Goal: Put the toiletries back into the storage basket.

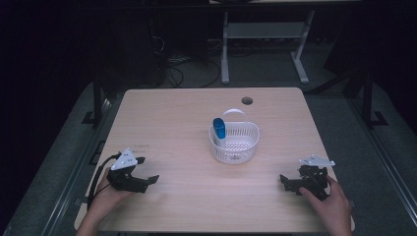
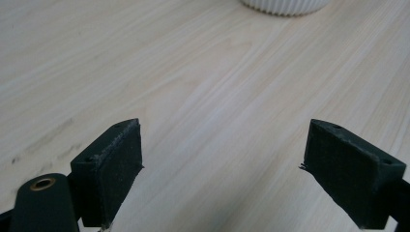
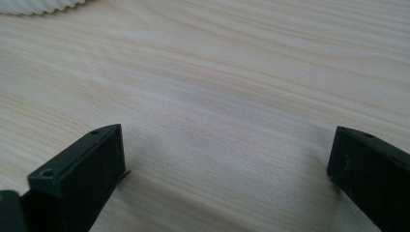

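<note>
The white basket (image 1: 234, 142) holding an upright blue bottle (image 1: 219, 128) sits mid-bench, far of both hand-held grippers; left (image 1: 145, 171) and right (image 1: 289, 183) gape empty, about equally near

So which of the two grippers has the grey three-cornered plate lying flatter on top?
The right gripper: its plate shows nearly edge-on, a thin sliver. On the left gripper the plate tilts toward the camera, showing its full triangular face.

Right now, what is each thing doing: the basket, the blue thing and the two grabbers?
White basket: upright on the table, handle up.
Blue bottle: standing inside the basket, at its left wall.
Left gripper: open, empty.
Right gripper: open, empty.
</note>
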`<control>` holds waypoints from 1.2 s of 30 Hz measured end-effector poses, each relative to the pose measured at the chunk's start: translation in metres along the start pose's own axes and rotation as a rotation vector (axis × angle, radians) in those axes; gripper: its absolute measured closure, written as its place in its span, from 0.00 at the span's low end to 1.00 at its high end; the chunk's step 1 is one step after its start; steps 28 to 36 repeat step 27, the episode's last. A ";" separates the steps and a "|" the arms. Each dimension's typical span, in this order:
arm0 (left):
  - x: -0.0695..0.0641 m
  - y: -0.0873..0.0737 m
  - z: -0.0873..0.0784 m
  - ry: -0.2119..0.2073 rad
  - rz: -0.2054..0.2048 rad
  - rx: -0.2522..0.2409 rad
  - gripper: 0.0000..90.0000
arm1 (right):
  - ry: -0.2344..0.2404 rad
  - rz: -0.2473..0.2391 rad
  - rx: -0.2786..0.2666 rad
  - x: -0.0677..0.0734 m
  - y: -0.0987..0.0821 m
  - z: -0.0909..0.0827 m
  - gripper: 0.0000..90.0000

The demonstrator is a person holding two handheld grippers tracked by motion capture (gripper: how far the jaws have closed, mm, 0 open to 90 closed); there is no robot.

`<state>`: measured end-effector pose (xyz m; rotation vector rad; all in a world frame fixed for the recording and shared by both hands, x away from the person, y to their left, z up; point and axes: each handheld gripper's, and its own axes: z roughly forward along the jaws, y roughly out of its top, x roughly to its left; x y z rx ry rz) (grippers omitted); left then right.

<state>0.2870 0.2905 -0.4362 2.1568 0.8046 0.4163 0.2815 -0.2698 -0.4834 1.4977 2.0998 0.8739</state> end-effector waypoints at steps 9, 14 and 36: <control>0.002 -0.023 0.010 0.053 0.021 0.126 0.15 | 0.000 -0.001 0.000 0.000 0.000 0.000 0.00; 0.004 -0.028 0.013 0.056 0.004 0.143 0.15 | 0.000 0.000 0.000 0.000 0.000 0.000 0.00; 0.009 -0.036 0.013 0.013 -0.041 0.102 0.15 | 0.000 0.000 0.000 0.000 0.000 0.000 0.00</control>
